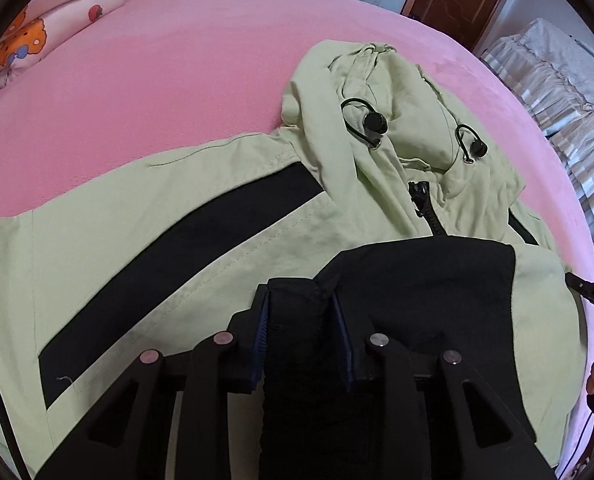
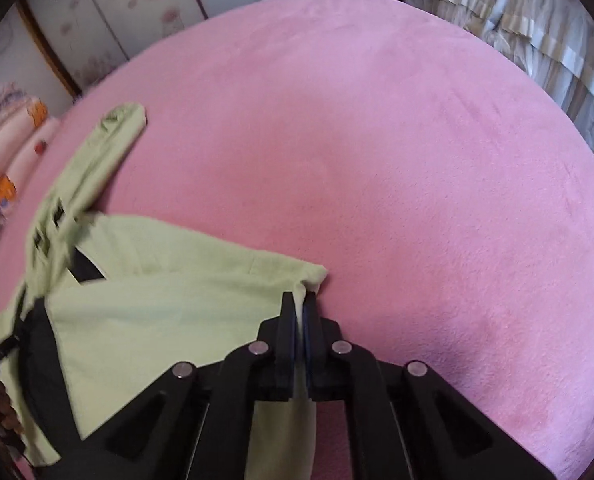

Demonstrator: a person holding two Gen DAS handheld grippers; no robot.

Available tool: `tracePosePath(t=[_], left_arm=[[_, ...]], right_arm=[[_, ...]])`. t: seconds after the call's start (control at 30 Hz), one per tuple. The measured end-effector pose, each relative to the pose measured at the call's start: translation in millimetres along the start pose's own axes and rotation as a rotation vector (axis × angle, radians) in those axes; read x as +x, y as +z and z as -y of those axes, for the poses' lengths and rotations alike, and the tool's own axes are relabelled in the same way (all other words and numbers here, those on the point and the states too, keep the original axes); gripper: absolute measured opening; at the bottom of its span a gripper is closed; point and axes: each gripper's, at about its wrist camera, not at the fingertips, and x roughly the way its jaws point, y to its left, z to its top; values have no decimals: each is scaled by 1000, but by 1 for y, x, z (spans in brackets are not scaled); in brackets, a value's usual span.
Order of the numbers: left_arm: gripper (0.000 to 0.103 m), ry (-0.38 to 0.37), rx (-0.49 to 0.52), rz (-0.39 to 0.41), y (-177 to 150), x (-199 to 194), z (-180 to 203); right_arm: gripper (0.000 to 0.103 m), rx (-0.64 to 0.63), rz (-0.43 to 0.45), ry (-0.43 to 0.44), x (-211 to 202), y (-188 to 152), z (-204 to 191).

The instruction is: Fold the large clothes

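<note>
Green-and-black jacket (image 1: pixel 145 216) lies spread on the pink bed (image 1: pixel 177 60), hood (image 1: pixel 377 92) toward the far side. Left gripper (image 1: pixel 301 304) jaws clamp a bunched black fold of it — right gripper (image 2: pixel 300 304) jaws pinched tight on a green corner at the jacket's edge.

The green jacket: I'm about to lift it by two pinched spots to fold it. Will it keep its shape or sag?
The jacket will likely sag: it lies creased, its hood crumpled. The left tool holds a bunched black fold, the right tool a thin green edge. The cord toggles would probably dangle.
</note>
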Motion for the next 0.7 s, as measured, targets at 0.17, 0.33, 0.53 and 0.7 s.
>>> tracePosePath(t=[0.17, 0.33, 0.53, 0.7], left_arm=[[59, -27, -17, -42, -13, -26, -7], [59, -90, -11, -61, -50, -44, -14], [57, -117, -68, -24, -75, -41, -20], [28, -100, -87, -15, -76, -39, -14]], right_arm=[[43, 81, -19, 121, -44, -20, 15], [58, -8, -44, 136, -77, -85, 17], [58, -34, -72, 161, -62, -129, 16], [18, -33, -46, 161, -63, -135, 13]])
